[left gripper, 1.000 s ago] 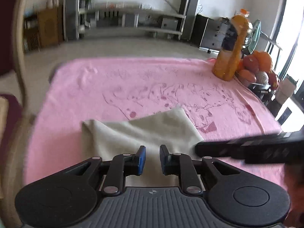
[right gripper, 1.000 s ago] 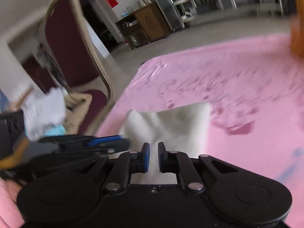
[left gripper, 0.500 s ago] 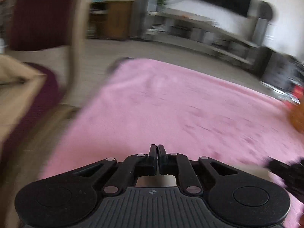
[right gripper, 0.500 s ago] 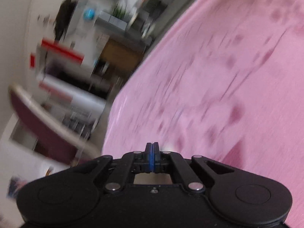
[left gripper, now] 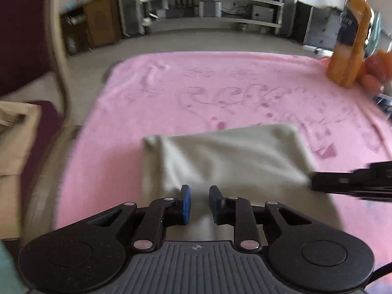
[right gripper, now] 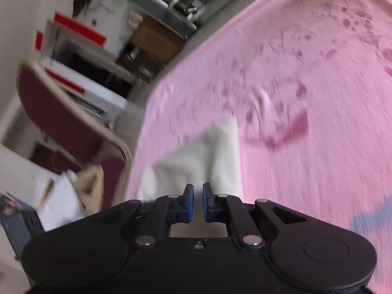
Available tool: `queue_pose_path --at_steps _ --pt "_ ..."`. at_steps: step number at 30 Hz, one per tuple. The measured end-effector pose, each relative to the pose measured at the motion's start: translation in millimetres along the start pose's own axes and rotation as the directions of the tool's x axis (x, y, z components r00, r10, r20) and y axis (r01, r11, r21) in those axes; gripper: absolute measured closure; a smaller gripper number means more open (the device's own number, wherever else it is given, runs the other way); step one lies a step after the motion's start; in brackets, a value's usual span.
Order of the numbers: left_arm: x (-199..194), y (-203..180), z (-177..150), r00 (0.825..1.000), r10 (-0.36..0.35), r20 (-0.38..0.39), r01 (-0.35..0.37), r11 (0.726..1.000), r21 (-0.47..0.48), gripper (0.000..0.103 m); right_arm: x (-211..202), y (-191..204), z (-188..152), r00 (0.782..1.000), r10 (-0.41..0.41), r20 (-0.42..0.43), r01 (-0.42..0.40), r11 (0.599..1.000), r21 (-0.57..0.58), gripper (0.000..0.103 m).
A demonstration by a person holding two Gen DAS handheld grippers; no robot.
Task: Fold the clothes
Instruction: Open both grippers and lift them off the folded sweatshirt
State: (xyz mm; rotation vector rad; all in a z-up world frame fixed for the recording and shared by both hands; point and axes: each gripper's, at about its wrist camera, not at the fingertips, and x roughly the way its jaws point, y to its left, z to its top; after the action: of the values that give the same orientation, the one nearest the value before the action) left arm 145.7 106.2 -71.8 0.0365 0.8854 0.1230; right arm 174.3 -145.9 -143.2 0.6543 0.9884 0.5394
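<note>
Both tongs stand apart with nothing between their pads: the left tongs (left gripper: pixel 198 202) show a clear gap over the near edge of the beige garment (left gripper: pixel 227 156), and the right tongs (right gripper: pixel 198 202) show a narrower gap, their blue pads also free of cloth. That garment lies as a compact, roughly rectangular bundle on the pink blanket (left gripper: pixel 220 85) covering the counter, near its 6 o'clock edge, with rounded edges at 9 and 12 o'clock that look like fold lines. In the left wrist view the right tongs reach in from 3 o'clock, their tip touching or just beside the bundle's right corner; blur makes it hard to tell which. Placing one tool at each side suits either pinching the near corners for a further fold or letting go after laying the cloth down, and the scene fits both. An orange juice bottle (left gripper: pixel 350 41) stands beside some fruit (left gripper: pixel 374 68) at 2 o'clock on the counter, well apart from the garment, so the folding area is clear. A maroon chair (right gripper: pixel 61 112) sits off the counter at 9 o'clock, holding tan cloth, perhaps other clothes.
</note>
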Motion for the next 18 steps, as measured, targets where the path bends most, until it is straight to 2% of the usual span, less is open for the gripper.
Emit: queue_pose_path --at_steps 2,5,6,7,9,11,14,16,18 --pt "-15 5 -9 0.996 0.087 -0.009 -0.087 0.996 0.006 0.077 -21 8 -7 0.996 -0.088 -0.022 0.087 0.996 -0.023 0.096" --pt "-43 21 -36 0.994 0.099 -0.047 -0.1 0.995 -0.028 0.081 -54 21 -16 0.97 -0.242 -0.028 0.238 0.966 -0.103 0.09" --pt "-53 27 -45 0.993 0.103 -0.06 -0.105 0.994 -0.039 0.081 -66 25 -19 0.963 -0.27 -0.026 0.265 0.956 -0.123 0.089" --pt "-62 32 -54 0.994 0.089 -0.069 -0.093 0.994 -0.053 0.081 -78 27 -25 0.965 -0.262 -0.023 0.257 0.957 -0.131 0.087" --pt "-73 35 -71 0.998 -0.017 -0.059 0.011 0.995 -0.102 0.081 -99 35 -40 0.971 -0.238 -0.026 0.231 0.962 -0.145 0.085" --pt "-80 29 -81 0.995 -0.091 -0.028 0.087 0.989 -0.116 0.081 -104 48 -56 0.971 -0.236 -0.022 0.227 0.955 -0.193 0.085" --pt "-85 5 -80 0.993 -0.111 0.047 0.112 0.993 -0.021 0.081 -94 63 -76 0.973 -0.229 0.01 0.221 0.929 -0.296 0.085" --pt "-86 -11 -81 0.991 -0.098 0.089 0.093 0.994 0.054 0.081 -83 67 -84 0.978 -0.207 0.026 0.203 0.917 -0.344 0.085" --pt "-77 -22 -83 0.991 -0.091 0.095 0.078 0.988 0.133 0.081 -83 64 -87 0.974 -0.227 0.009 0.216 0.91 -0.354 0.085"
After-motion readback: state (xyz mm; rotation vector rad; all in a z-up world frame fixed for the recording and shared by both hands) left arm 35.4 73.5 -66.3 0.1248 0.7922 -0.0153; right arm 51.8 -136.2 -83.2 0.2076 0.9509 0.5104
